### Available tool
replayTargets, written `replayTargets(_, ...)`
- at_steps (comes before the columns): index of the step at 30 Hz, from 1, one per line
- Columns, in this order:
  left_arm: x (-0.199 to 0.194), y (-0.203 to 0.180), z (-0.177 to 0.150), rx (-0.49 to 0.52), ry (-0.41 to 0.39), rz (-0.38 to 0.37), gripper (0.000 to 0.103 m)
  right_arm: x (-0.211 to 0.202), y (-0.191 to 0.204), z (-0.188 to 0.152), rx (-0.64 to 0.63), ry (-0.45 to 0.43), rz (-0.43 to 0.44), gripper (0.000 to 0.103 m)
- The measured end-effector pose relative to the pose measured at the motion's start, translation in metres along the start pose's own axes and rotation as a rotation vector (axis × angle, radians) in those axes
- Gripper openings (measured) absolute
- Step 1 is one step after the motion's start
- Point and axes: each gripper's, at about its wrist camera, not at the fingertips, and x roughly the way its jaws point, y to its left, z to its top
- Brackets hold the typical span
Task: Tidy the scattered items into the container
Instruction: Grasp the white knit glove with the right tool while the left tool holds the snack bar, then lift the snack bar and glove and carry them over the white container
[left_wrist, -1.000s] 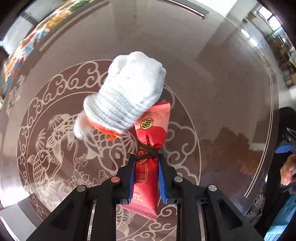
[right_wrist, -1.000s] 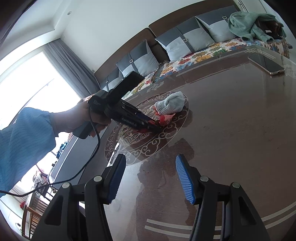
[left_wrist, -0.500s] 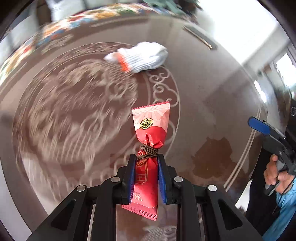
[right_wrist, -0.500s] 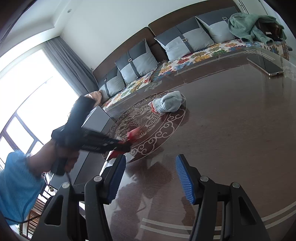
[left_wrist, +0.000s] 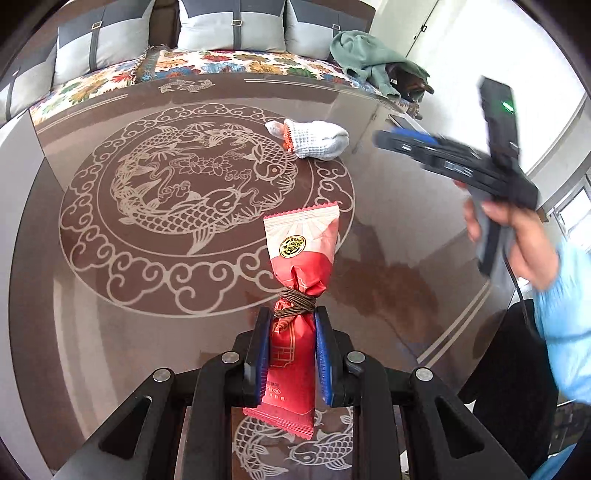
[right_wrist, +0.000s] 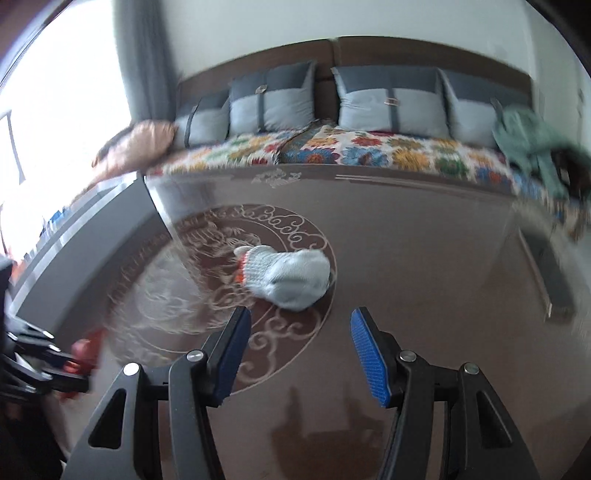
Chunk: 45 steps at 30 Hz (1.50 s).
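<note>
Left gripper (left_wrist: 291, 354): clamped on red snack packet (left_wrist: 301, 251), lower centre, below its string tie.
Right gripper (right_wrist: 301, 354): jaws wide, holding nothing.
Glove (right_wrist: 284, 275): mid-frame on table (right_wrist: 424, 295).
Handling: packet likely light, crinkly, crushable; glove soft, pinch its bulk.
Container: not visible.

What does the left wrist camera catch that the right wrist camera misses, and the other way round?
Only the left wrist view shows clearly the red snack packet clamped in the left gripper, and the hand that holds the other tool. Only the right wrist view shows the right gripper with its jaws wide apart and empty, plus the bright window and grey curtain. Both show the white knitted glove lying on the carp-patterned table, the floral sofa and the green cloth.
</note>
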Motion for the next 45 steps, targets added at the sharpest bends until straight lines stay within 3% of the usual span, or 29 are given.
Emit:
replayTargets(2,0.002,0.002,0.003,-0.003,-0.003,-0.002,0.022,0.017,0.004,0.015,-0.117,0.032,0.026,0.057)
replayTargets(4,0.002,0.003,0.004,-0.010,-0.009,-0.007,0.022,0.033,-0.002,0.026,-0.128,0.055,0.035,0.058)
replayTargets(12,0.004,0.008,0.001,-0.044,-0.015,-0.018,0.022,0.101,-0.029,0.044,0.028,0.261,0.131,0.057)
replayTargets(13,0.005,0.009,0.000,-0.050,-0.014,-0.021,0.022,0.102,-0.029,0.044,0.040,0.270,0.145,0.054)
replayTargets(14,0.006,0.008,-0.002,-0.055,-0.014,-0.021,0.022,0.103,-0.029,0.045,0.051,0.278,0.163,0.031)
replayTargets(15,0.006,0.008,-0.003,-0.061,-0.014,-0.022,0.022,0.103,-0.029,0.045,0.063,0.286,0.180,0.019)
replayTargets(16,0.007,0.007,-0.004,-0.066,-0.014,-0.023,0.022,0.101,-0.028,0.043,0.068,0.290,0.178,0.018)
replayTargets(21,0.005,0.004,-0.011,-0.090,-0.025,-0.030,0.022,0.072,-0.009,0.021,0.050,0.277,0.170,0.017)
replayTargets(27,0.003,-0.008,-0.021,-0.104,-0.035,-0.014,0.022,-0.001,0.030,-0.028,0.034,0.192,0.119,0.017)
replayTargets(34,-0.005,-0.028,-0.047,-0.156,-0.087,0.093,0.022,-0.075,0.075,-0.092,0.244,0.093,0.179,0.017)
replayTargets(37,-0.008,-0.032,-0.060,-0.194,-0.107,0.111,0.022,-0.088,0.092,-0.112,0.291,0.086,0.175,0.017)
replayTargets(45,-0.018,-0.036,-0.085,-0.202,-0.147,0.116,0.022,-0.106,0.120,-0.123,0.292,0.077,0.125,0.017)
